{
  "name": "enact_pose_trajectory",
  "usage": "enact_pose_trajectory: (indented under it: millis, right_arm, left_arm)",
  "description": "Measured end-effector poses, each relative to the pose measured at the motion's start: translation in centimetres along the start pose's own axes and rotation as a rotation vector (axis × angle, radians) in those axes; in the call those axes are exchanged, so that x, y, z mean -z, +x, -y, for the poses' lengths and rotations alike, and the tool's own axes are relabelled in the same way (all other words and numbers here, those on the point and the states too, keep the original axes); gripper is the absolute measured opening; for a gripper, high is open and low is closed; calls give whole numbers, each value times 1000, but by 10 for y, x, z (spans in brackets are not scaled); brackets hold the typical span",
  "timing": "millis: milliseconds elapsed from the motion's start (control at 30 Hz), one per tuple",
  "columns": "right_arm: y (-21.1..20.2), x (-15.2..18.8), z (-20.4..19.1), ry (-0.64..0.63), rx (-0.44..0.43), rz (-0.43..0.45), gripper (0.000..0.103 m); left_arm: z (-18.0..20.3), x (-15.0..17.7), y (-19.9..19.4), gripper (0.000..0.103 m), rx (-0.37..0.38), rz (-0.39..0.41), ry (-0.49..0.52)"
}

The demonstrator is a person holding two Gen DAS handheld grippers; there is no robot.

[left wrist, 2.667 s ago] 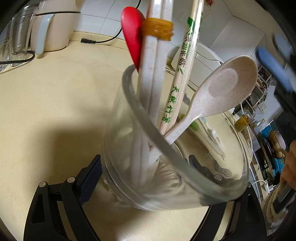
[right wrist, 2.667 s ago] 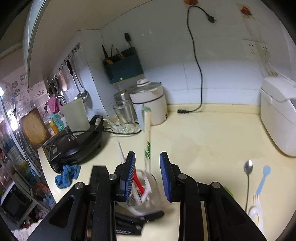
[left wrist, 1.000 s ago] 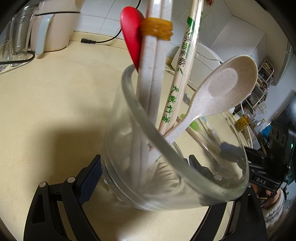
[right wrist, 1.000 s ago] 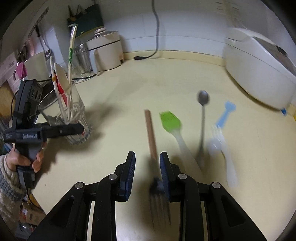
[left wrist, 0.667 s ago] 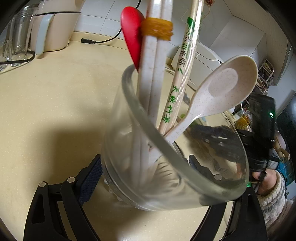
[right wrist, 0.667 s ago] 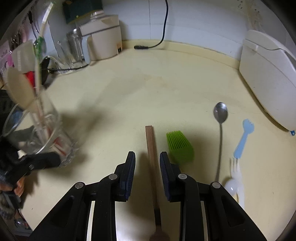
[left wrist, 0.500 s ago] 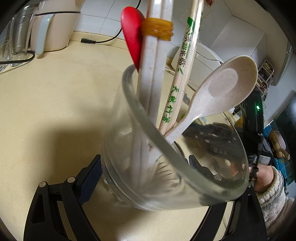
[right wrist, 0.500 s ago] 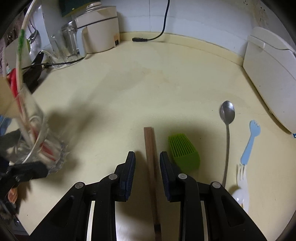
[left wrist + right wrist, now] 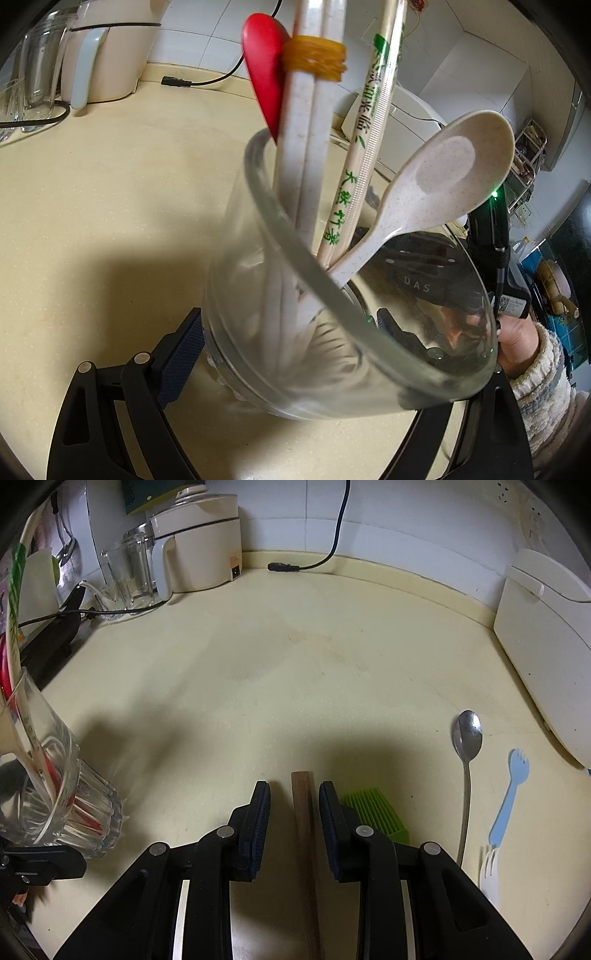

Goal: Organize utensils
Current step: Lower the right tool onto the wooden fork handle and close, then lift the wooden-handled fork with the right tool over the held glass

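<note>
Left gripper (image 9: 295,354): its jaws pinch the base of a clear glass (image 9: 347,317), one blue pad against each side of the ribbed foot. The glass tilts away from the camera above the cream bench (image 9: 110,206). Standing in the glass, from its near rim outward: a pair of white chopsticks (image 9: 306,155) bound by an orange rubber band (image 9: 314,59), a red spoon (image 9: 266,77) behind them, a paper-wrapped pair of chopsticks (image 9: 365,136) with green print, and a speckled white spoon (image 9: 436,192) leaning over the right rim. Seen through the glass wall, a hand (image 9: 517,343) in a knitted sleeve holds the other gripper's black body.

Right gripper (image 9: 294,794): its jaws stand spread, one on each side of a brown wooden handle (image 9: 303,812) that lies on the bench; neither pad touches it. The handle runs back under the gripper, its far end hidden. Relative to this handle:
- just to the right, a green silicone brush (image 9: 376,812) lies on the bench, partly behind the right finger;
- farther right, a metal spoon (image 9: 467,760), bowl pointing away;
- beyond that, a light blue fork (image 9: 509,794) and a white fork (image 9: 489,871);
- well to the left, the glass (image 9: 55,794) with its utensils, held at the picture's edge;
- at the back, a cream appliance (image 9: 199,550), a black cord (image 9: 325,554) and a white appliance (image 9: 550,646) on the right.
</note>
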State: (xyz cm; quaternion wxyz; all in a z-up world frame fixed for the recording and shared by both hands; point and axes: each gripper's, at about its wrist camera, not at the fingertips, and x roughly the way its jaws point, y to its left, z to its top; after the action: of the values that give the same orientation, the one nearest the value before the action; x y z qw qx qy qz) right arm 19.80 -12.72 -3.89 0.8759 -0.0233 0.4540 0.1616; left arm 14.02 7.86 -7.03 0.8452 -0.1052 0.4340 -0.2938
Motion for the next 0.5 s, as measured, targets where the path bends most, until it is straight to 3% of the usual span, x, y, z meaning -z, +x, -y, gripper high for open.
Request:
enact_pose_trajectory:
  millis: [100, 500]
  right_arm:
    - [-2, 5, -1, -3, 1, 34, 27]
    - [-5, 9, 3, 34, -30, 37, 11]
  left_arm:
    - [0, 0, 0, 91, 0, 0, 0]
    - [-1, 0, 0, 91, 0, 0, 0]
